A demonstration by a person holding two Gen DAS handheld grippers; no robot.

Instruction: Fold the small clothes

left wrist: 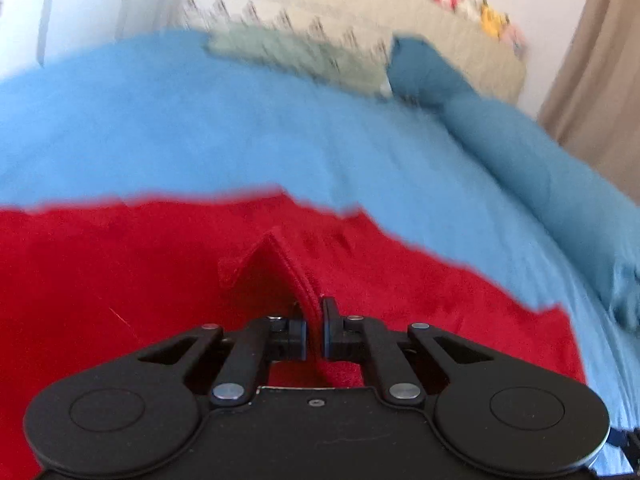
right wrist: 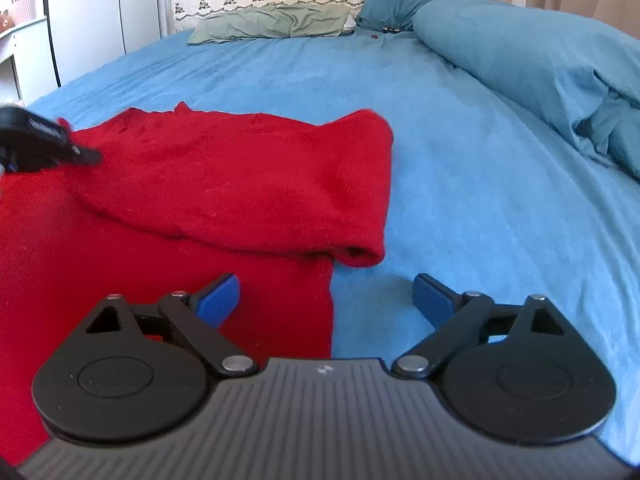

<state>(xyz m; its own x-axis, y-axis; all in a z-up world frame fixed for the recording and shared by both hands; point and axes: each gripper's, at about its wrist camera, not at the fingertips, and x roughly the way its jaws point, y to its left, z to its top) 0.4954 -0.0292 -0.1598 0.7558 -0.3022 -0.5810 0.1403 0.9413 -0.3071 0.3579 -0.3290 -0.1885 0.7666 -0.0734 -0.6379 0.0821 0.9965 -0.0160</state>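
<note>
Spread on the bed's light blue sheet (right wrist: 280, 80) lies the soft red knitted top (right wrist: 224, 184). On the left, the left claw (left wrist: 315, 322) is pinched tight on a red edge; the right claw (right wrist: 326, 300) is wide open, empty, over the top's right edge. A fold looks begun, so next that pinched edge needs carrying across.

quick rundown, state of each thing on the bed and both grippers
red sweater: spread on the bed, sleeve folded across, one edge lifted
left gripper: shut on a pinch of the red sweater
right gripper: open, holding nothing
blue sheet: spread flat
green pillow: lying rumpled at the headboard
</note>
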